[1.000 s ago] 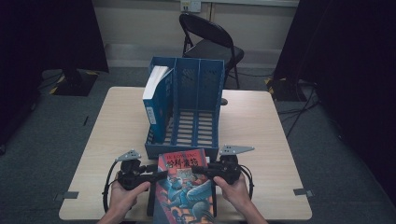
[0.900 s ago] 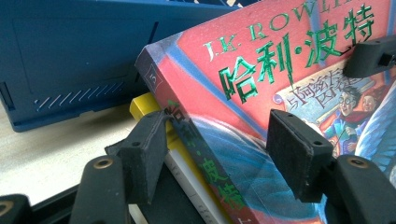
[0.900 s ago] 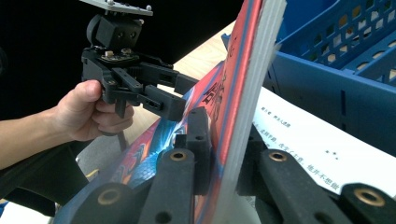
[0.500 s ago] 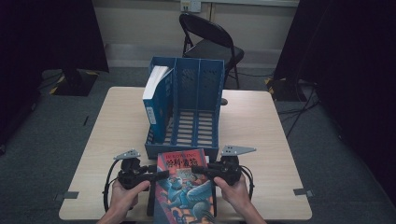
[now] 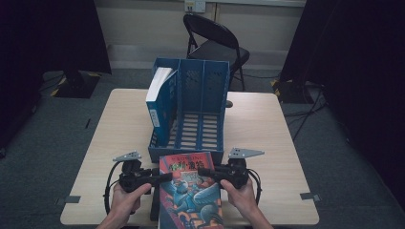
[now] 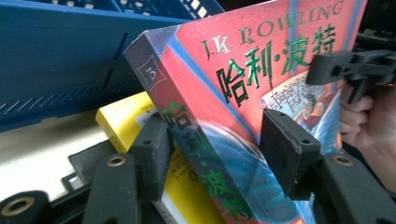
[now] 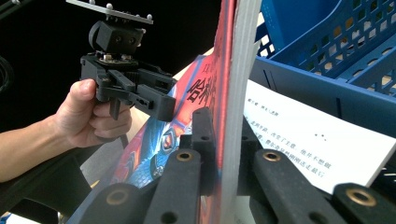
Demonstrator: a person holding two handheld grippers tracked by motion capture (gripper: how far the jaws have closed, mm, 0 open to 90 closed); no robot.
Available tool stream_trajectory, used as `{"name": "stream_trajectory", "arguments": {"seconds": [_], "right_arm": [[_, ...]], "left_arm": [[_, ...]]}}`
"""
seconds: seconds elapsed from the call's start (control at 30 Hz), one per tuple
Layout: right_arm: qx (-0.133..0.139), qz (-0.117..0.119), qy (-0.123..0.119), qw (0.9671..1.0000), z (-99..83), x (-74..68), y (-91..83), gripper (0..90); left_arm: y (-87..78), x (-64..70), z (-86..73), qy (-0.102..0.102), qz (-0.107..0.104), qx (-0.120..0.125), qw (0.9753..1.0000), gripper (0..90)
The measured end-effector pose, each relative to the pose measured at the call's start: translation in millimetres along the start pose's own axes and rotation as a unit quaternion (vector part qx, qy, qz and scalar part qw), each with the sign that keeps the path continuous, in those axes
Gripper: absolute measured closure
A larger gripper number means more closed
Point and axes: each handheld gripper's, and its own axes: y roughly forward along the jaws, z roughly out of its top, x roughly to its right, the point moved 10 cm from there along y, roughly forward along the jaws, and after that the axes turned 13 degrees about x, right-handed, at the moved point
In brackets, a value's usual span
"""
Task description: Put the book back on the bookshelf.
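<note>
Little has shifted: both tongs, left (image 5: pixel 160 177) and right (image 5: pixel 206 171), still clamp the red book (image 5: pixel 191 191) before the blue rack (image 5: pixel 191 119); its lower edge is cut off.

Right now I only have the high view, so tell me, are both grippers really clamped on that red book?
Observer: Yes. The left gripper has one pad on the cover of the red book and the other against its spine side.
Operator: And the right one?
Observer: The right gripper pinches the page edge, with a pad pressed on each cover.
Operator: Anything underneath?
Observer: A yellow book lies below it.
</note>
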Motion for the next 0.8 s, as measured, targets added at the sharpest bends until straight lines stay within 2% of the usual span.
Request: {"name": "stream_trajectory", "arguments": {"seconds": [0.1,0.2,0.33,0.6,0.8], "right_arm": [[-0.006,0.0,0.002,1.0,-1.5,0.0,0.7,84.0],[-0.007,0.01,0.006,0.9999,-1.9,-3.3,2.4,84.1],[-0.005,0.008,0.005,0.9999,-1.0,-4.1,1.8,83.9],[0.004,0.005,0.004,1.0,8.6,-9.3,-2.0,84.1],[0.01,0.006,-0.002,0.9999,16.2,-14.1,-2.9,84.2]], "left_arm": [[1.4,7.4,1.4,0.006,-0.021,0.001,0.9998,51.9],[5.4,17.0,0.8,0.022,-0.027,-0.003,0.9994,53.6],[4.5,19.9,4.5,0.012,-0.034,0.005,0.9993,58.2],[3.1,27.7,16.0,0.02,-0.045,0.015,0.9987,62.0],[1.2,31.9,23.1,0.018,-0.052,0.021,0.9983,63.6]]}}
